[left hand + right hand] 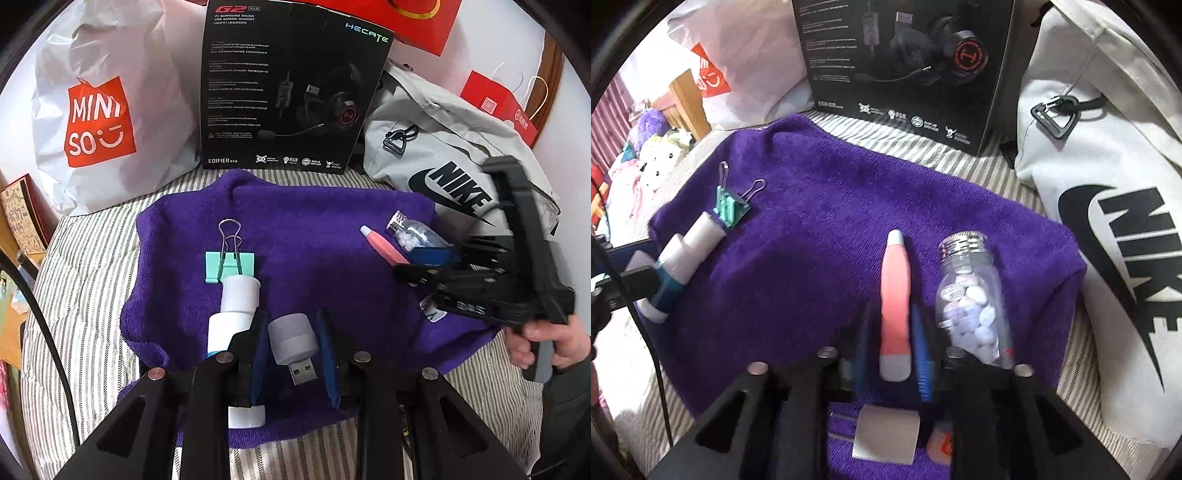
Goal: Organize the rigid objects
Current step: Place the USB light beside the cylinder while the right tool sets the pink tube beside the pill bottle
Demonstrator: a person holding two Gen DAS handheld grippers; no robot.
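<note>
The left gripper (pixel 291 354) is clamped on a grey USB light (pixel 293 341), its blue pads pressed to the light's sides and the metal plug pointing back toward the camera. Just left of it a white tube (pixel 236 306) lies on the purple towel (pixel 314 229), with a green binder clip (pixel 229 264) touching the tube's far end.

The right gripper (pixel 894 343) is seen with its jaws slightly apart around a pink pen (pixel 895 295); whether the pads press on the pen cannot be told. A pill bottle (pixel 967 295) with a silver cap lies just right of the pen. A white plug (pixel 886 434) lies on the towel beneath the gripper.

Behind the towel a headset box (pixel 291 85) stands upright, flanked by a white shopping bag (pixel 103 110) and a grey Nike bag (pixel 443 147).
</note>
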